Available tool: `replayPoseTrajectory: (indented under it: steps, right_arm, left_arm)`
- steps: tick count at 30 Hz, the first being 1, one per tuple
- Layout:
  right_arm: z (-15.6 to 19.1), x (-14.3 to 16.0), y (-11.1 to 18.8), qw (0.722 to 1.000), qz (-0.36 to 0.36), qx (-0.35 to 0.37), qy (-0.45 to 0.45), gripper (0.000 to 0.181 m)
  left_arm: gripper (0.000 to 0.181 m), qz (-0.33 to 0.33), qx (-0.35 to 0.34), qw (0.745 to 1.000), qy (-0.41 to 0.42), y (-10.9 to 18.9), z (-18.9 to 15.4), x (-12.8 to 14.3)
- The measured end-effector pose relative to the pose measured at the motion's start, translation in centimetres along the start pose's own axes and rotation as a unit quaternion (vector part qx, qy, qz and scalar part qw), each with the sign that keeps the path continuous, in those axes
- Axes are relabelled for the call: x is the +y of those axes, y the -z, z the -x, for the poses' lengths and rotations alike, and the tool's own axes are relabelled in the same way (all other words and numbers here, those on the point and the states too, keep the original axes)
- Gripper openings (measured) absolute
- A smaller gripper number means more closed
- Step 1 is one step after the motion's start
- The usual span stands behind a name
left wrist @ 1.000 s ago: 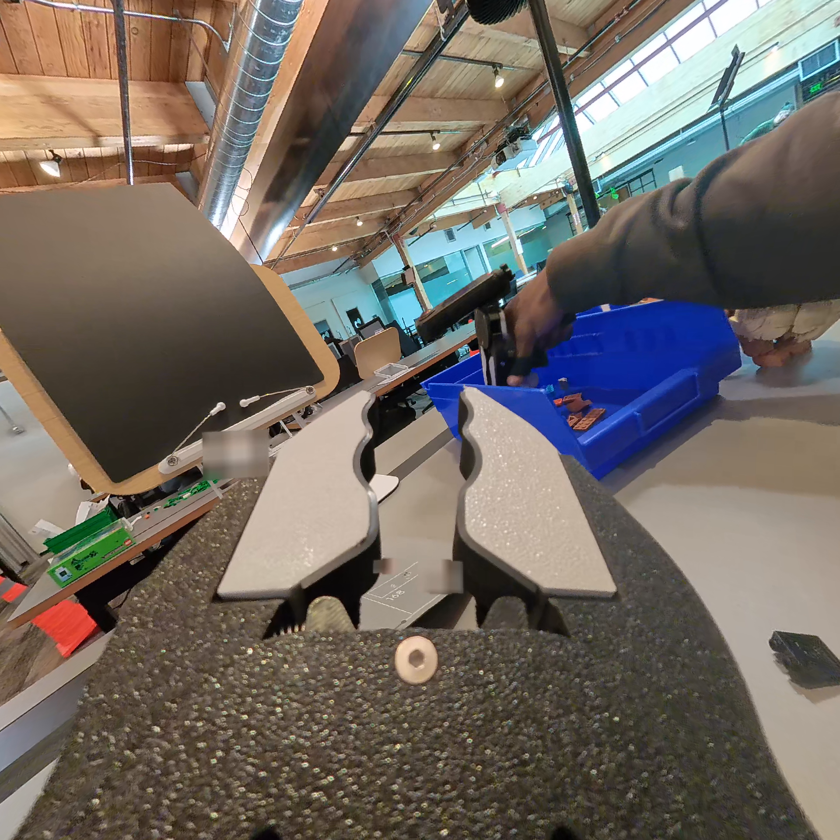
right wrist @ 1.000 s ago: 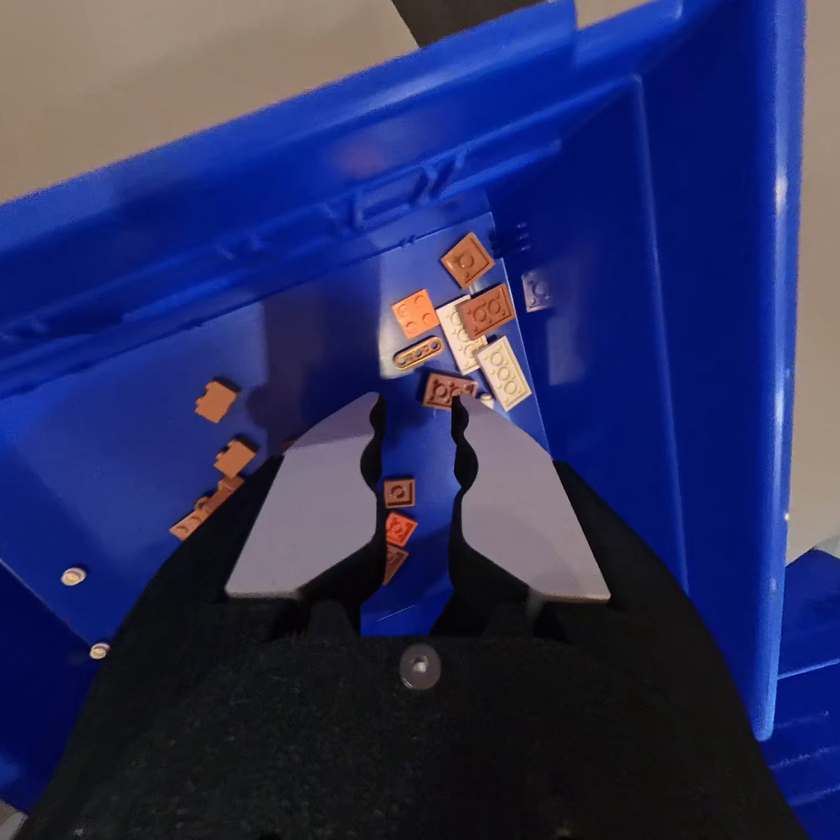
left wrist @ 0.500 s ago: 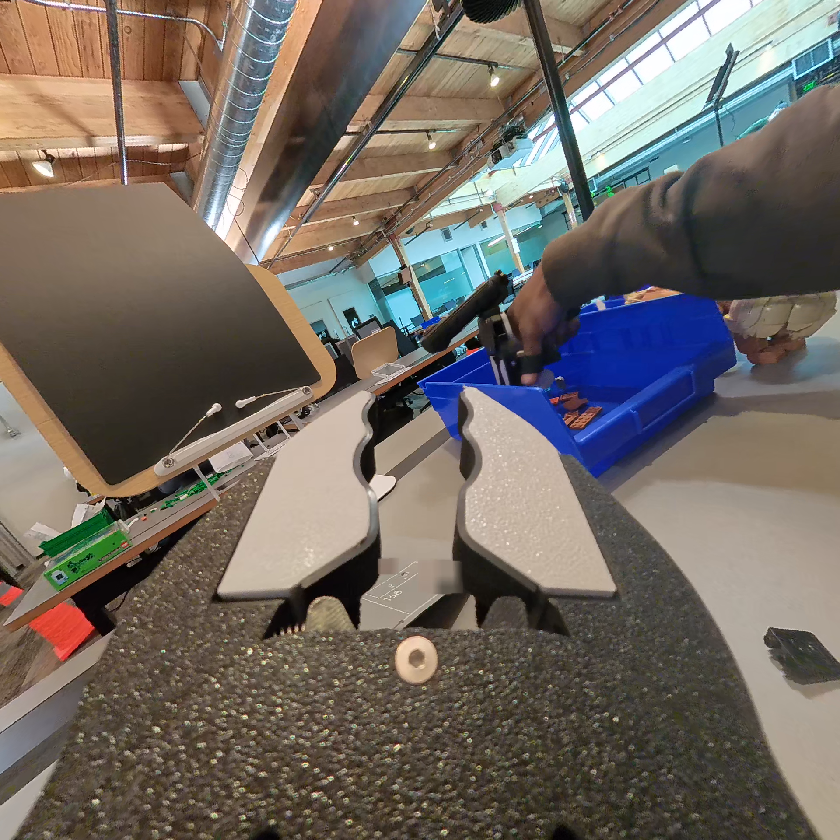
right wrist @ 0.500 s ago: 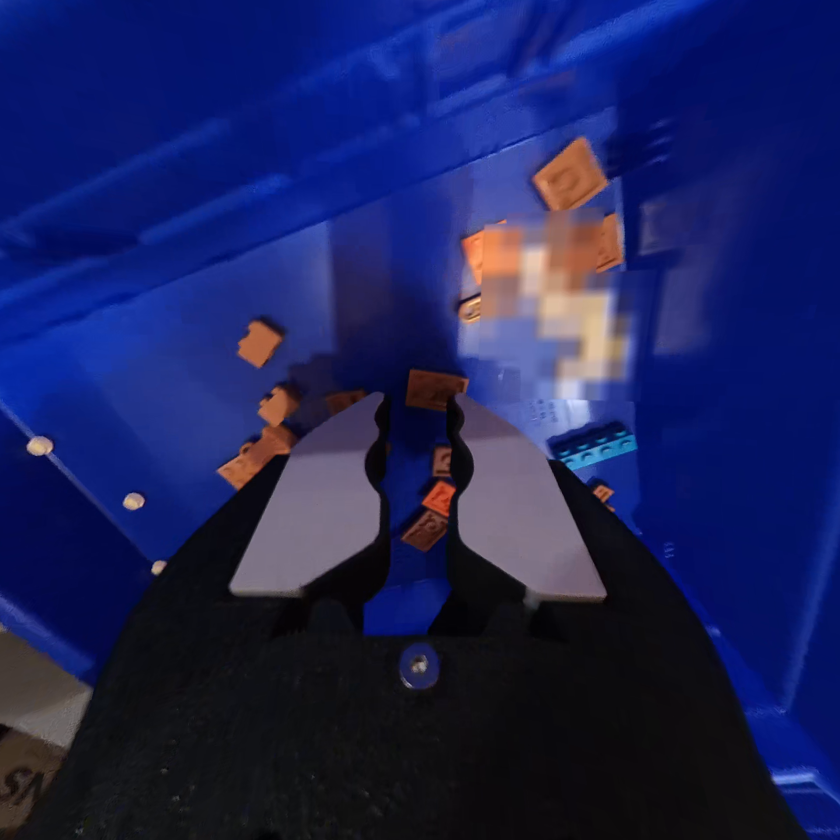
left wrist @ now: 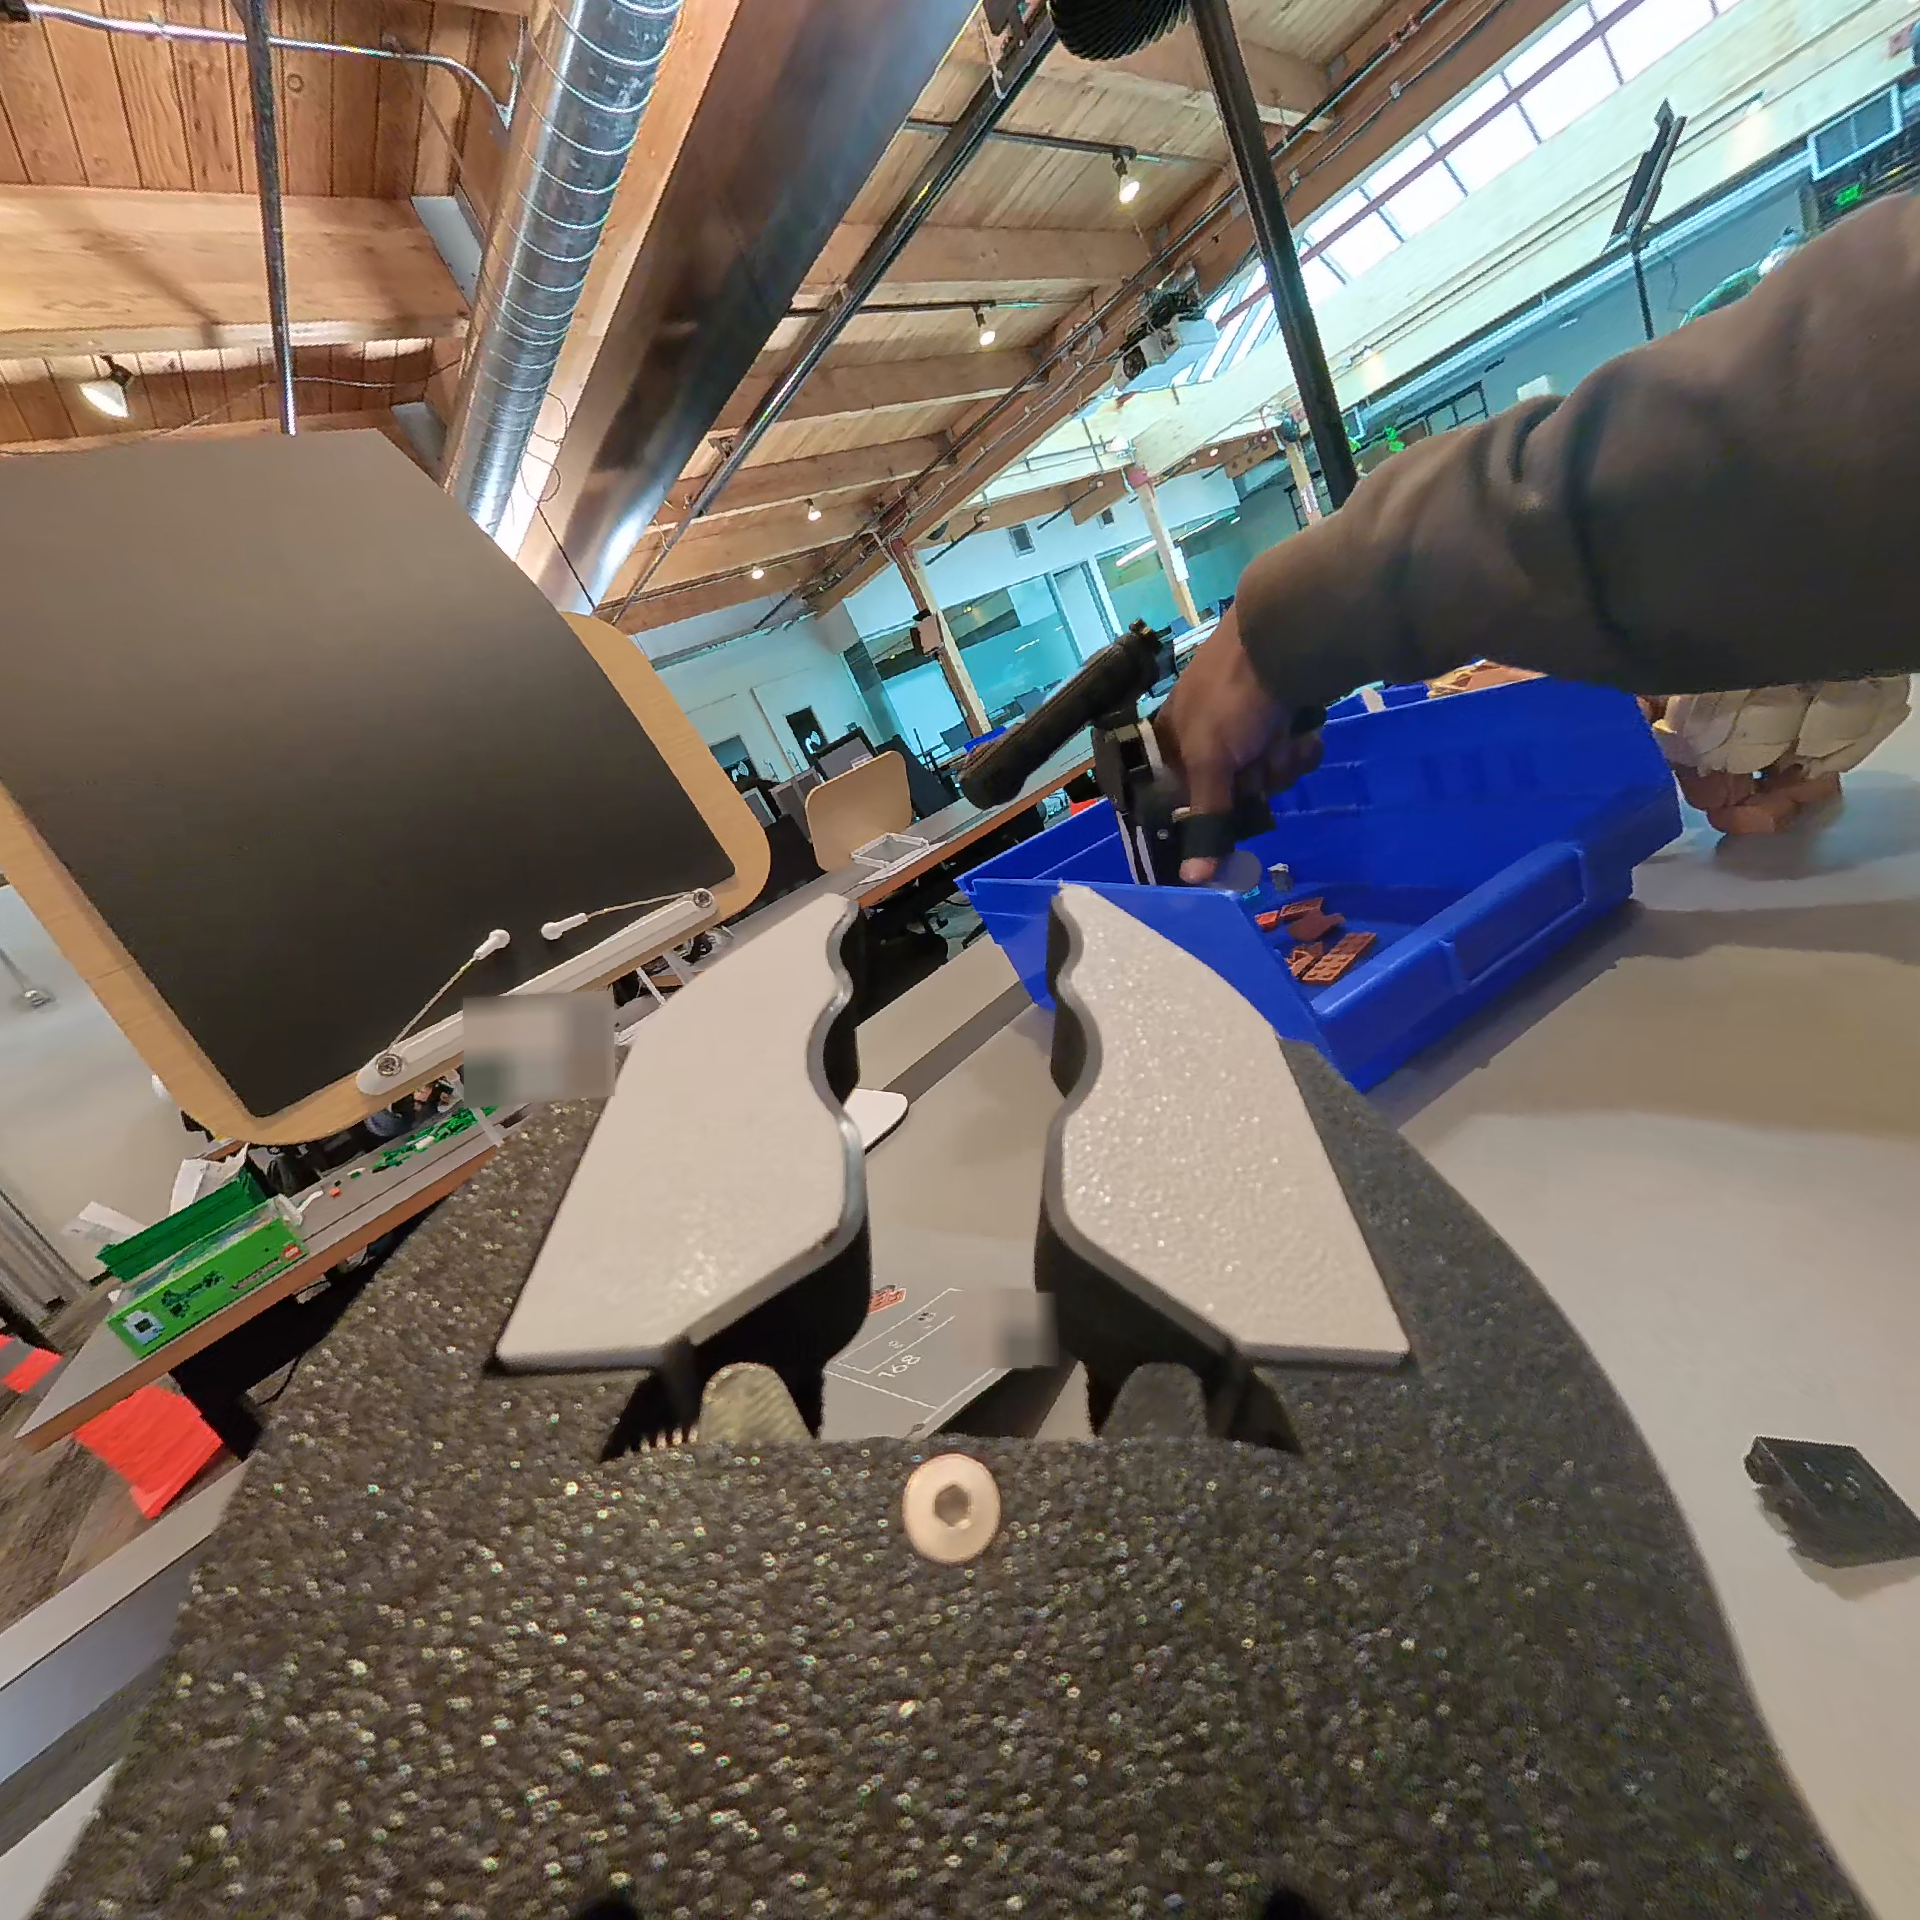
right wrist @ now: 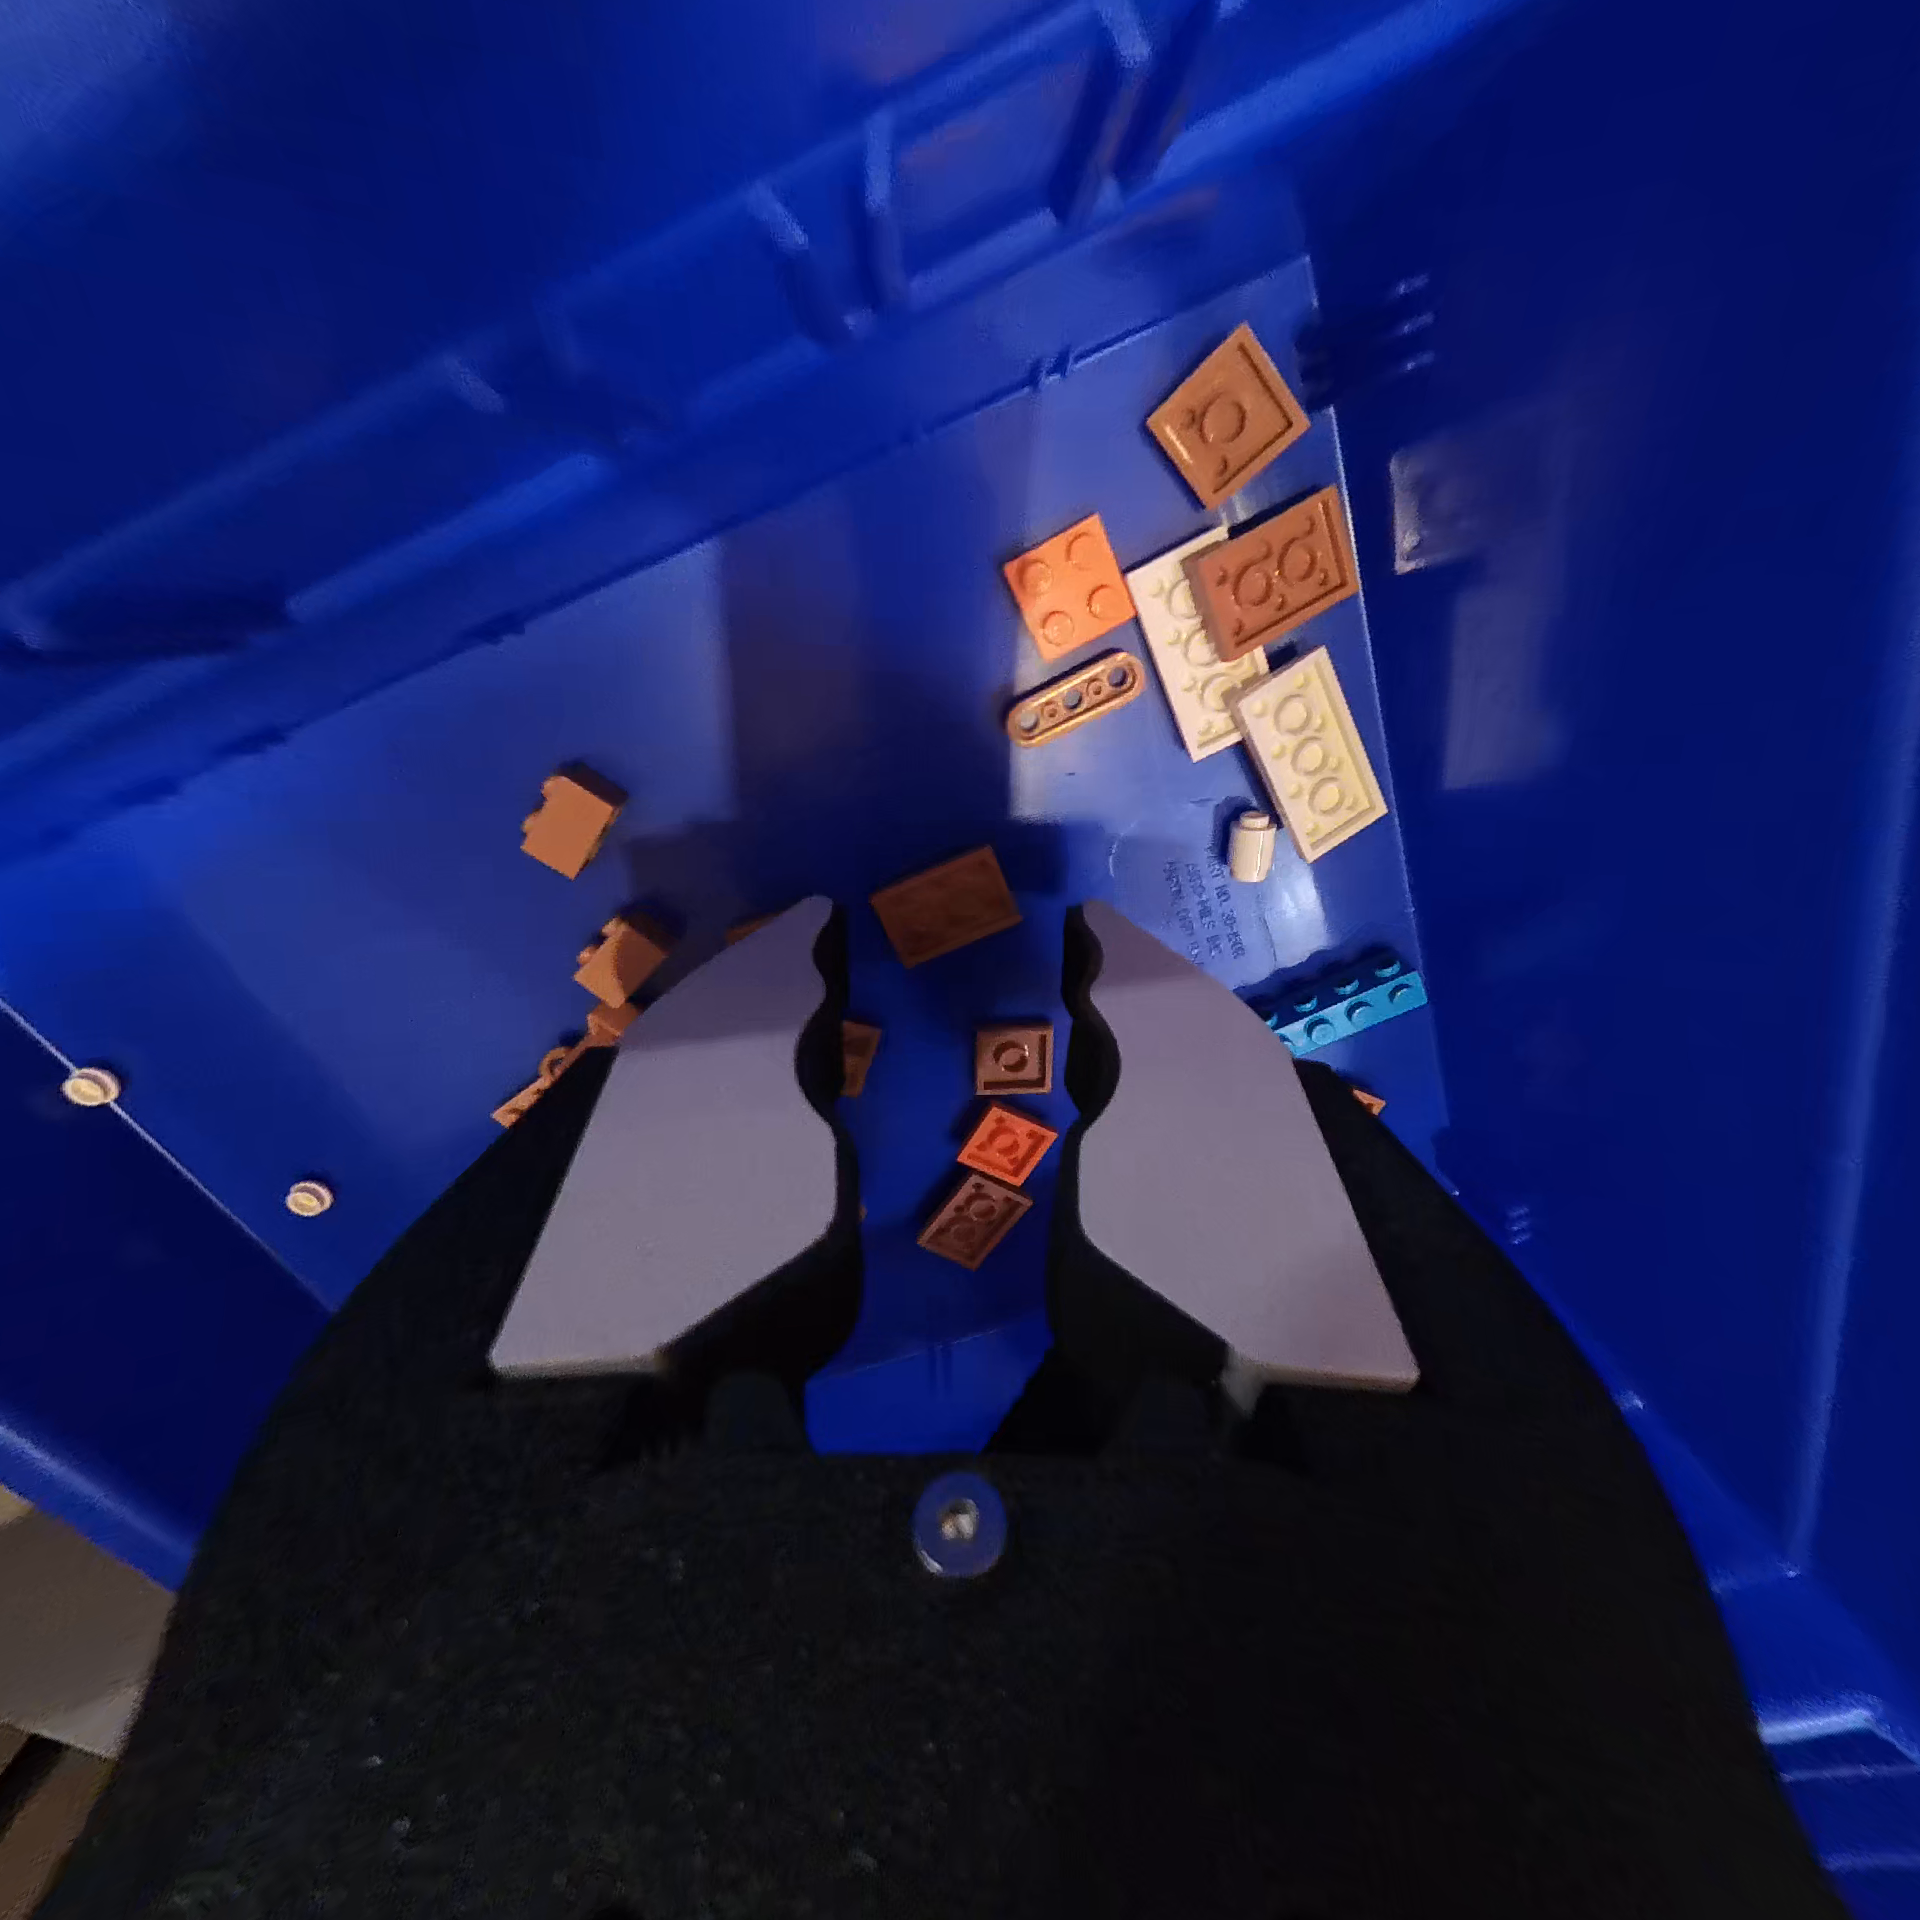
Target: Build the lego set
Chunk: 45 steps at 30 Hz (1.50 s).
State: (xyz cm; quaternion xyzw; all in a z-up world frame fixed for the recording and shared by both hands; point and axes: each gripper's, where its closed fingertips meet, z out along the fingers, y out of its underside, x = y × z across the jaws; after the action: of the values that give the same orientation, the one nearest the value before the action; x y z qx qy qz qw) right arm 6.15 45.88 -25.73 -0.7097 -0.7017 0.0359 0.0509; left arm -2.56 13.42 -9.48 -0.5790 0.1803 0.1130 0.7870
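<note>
Right gripper (right wrist: 951, 925), jaws apart and empty, hangs mid-frame over bricks (right wrist: 940, 902) in the bin (right wrist: 727, 312); left gripper (left wrist: 951, 914) gapes empty.

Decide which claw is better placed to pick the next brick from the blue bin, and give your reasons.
Right. The right claw hangs open inside the blue bin, directly over the loose bricks, a brown plate at its tips. The left claw is open and empty, outside the bin.

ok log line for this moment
right gripper: open, in blue bin, over brown plate | left gripper: open, empty, above table
</note>
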Motion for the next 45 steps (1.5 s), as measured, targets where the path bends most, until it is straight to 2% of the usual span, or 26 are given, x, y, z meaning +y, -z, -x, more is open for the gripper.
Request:
replayPoseTrajectory:
  steps: [5,10,17,20,23,26,29,32,36,40,45]
  right_arm:
    - [-0.4,0.6,-0.6,1.0,0.012,-0.004,-0.012,0.042]
    - [-0.2,0.3,-0.7,1.0,-0.003,-0.016,-0.022,0.028]
    - [0.0,0.3,-0.6,1.0,-0.012,-0.016,-0.021,0.028]
    - [0.5,0.0,0.4,0.999,-0.036,-0.014,-0.02,0.028]
    - [2.2,-0.6,3.0,0.996,-0.086,-0.005,-0.01,0.028]
    - [6.5,-1.4,7.1,0.986,-0.166,0.003,0.02,0.027]
    - [13.4,-2.5,11.6,0.961,-0.268,-0.016,0.068,0.028]
    - [21.9,-3.5,14.6,0.923,-0.36,-0.072,0.12,0.027]
    - [31.8,-4.4,16.0,0.864,-0.439,-0.183,0.167,0.027]
    - [36.7,-5.3,16.3,0.804,-0.495,-0.29,0.159,0.027]
    - [39.2,-5.2,15.6,0.742,-0.52,-0.4,0.139,0.027]
  left_arm:
    - [0.034,0.0,0.003,1.0,-0.002,0.0,-0.2,0.0]
    - [0.034,0.0,0.003,1.0,-0.002,0.0,-0.2,0.0]
    - [0.034,-0.001,0.003,1.0,-0.003,0.0,-0.2,0.0]
    - [0.034,-0.001,0.003,1.0,-0.003,0.0,-0.2,-0.1]
    - [0.034,-0.002,0.0,1.0,-0.002,0.1,0.0,-0.2]
    - [0.034,-0.004,-0.002,1.0,-0.002,0.2,0.2,-0.3]
    - [0.034,-0.004,-0.002,1.0,-0.001,0.2,0.3,-0.4]
    - [0.034,-0.003,0.001,1.0,-0.009,0.3,0.1,-0.5]
    - [0.035,-0.017,0.008,0.999,-0.04,0.9,-0.4,-1.7]
    - [0.038,-0.036,0.032,0.995,-0.083,2.6,-1.2,-2.7]
    - [0.045,-0.062,0.082,0.99,-0.092,4.8,-1.8,-3.3]
